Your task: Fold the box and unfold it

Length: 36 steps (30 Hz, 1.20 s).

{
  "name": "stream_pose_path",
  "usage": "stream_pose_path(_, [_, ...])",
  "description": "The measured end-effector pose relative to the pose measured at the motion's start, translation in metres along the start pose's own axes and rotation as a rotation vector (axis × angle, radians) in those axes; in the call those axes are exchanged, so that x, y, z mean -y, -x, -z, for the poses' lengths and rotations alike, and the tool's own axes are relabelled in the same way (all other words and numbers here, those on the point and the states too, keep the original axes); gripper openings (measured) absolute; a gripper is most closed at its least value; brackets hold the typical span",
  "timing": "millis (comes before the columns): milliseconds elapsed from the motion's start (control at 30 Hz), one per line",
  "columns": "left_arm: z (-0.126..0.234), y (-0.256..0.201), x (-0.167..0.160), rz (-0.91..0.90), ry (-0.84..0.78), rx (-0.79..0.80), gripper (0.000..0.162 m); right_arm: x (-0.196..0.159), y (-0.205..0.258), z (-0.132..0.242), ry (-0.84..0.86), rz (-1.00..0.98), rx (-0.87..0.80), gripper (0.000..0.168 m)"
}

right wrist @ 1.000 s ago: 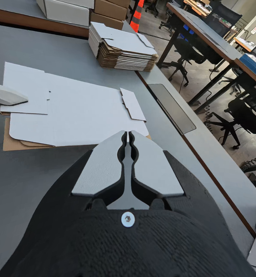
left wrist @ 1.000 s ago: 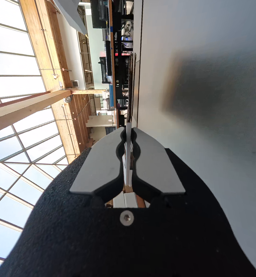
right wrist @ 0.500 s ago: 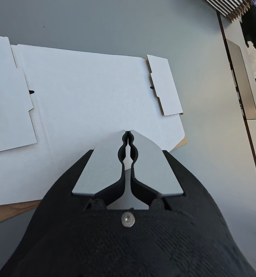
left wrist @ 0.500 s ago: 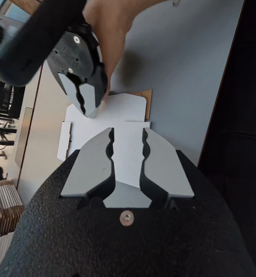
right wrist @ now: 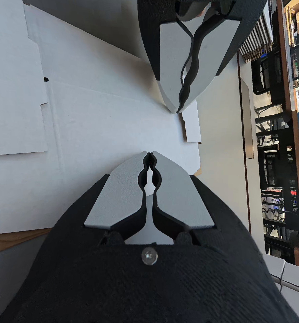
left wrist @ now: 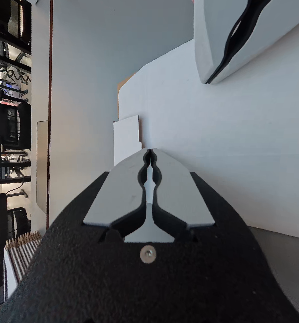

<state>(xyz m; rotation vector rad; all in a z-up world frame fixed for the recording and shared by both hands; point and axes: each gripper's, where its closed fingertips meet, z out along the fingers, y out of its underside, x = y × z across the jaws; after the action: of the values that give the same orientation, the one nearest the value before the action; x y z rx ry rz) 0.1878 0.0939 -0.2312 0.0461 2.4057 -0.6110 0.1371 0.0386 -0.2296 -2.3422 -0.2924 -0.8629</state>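
Note:
The box [right wrist: 101, 122] is a flat white cardboard sheet lying unfolded on the grey table [left wrist: 92, 52], with a brown sheet [right wrist: 14, 236] under it. A small side flap [right wrist: 191, 125] sticks out at its right edge, and it also shows in the left wrist view [left wrist: 126, 139]. A wider flap [right wrist: 14, 87] lies at the left. My right gripper [right wrist: 149, 153] is shut and empty, tips low over the sheet near its right edge. My left gripper [left wrist: 149, 149] is shut and empty, tips at the sheet beside the small flap. Each gripper shows in the other's view, left [right wrist: 177, 111] and right [left wrist: 208, 82].
A stack of flat cardboard blanks [right wrist: 257, 40] sits at the table's far end, also seen in the left wrist view [left wrist: 21, 244]. A grey metal plate [right wrist: 248, 122] is set in the table near its edge. Beyond the edge are chairs and dark shelving.
My left gripper has shut from open and come down close to the box's right edge. My right gripper stays shut and has moved lower over the sheet.

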Motion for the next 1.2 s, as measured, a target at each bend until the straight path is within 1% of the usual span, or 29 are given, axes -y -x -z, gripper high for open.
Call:
stream_pose_path(133, [-0.006,0.011,-0.001,-0.104,0.065,0.090,0.000,0.000,0.000,0.000,-0.015,0.015,-0.001,0.000])
stream_pose_path(267, [0.000,0.031,0.007,-0.188,0.089,0.253,0.000,0.000,-0.001,0.000,-0.020,0.015,-0.004,0.000])
stream_pose_path(367, [0.002,0.055,0.011,-0.144,0.080,0.335,0.000,0.000,-0.001,0.000,-0.016,0.020,-0.009,0.000])
stream_pose_path(433, [-0.001,0.075,0.009,-0.104,0.070,0.352,0.000,0.000,-0.001,0.000,-0.019,0.015,-0.005,0.000])
stream_pose_path(500, [-0.012,0.092,0.003,-0.070,0.076,0.334,0.000,0.000,-0.001,0.000,-0.022,0.008,-0.002,0.000])
stream_pose_path(567, [-0.029,0.101,-0.006,-0.056,0.094,0.273,0.000,0.000,-0.001,0.000,-0.021,0.012,-0.006,0.000])
stream_pose_path(667, [-0.056,0.095,-0.019,-0.037,0.114,0.137,0.000,0.000,-0.002,0.000,-0.019,0.017,-0.015,0.000])
stream_pose_path(733, [-0.067,0.088,-0.026,-0.013,0.128,0.069,0.001,0.000,-0.002,0.000,-0.018,0.020,-0.018,0.000])
stream_pose_path(867, [-0.068,0.088,-0.024,0.032,0.054,0.058,0.000,0.000,-0.002,0.000,-0.017,0.009,-0.016,0.000])
stream_pose_path(967, [-0.070,0.089,-0.022,0.028,0.019,-0.002,0.000,-0.001,-0.003,0.000,-0.013,0.005,-0.029,0.000])
stream_pose_path(1067, [-0.082,0.097,-0.013,0.056,-0.020,-0.050,0.000,-0.003,-0.008,-0.003,0.020,-0.015,-0.065,0.000])
stream_pose_path(1133, [-0.089,0.102,-0.010,0.103,-0.038,-0.069,0.000,-0.005,-0.013,-0.007,0.046,-0.064,-0.067,0.000])
stream_pose_path(1200, [-0.085,0.109,-0.009,0.166,-0.046,-0.055,0.000,-0.006,-0.016,-0.011,0.057,-0.131,-0.038,0.000])
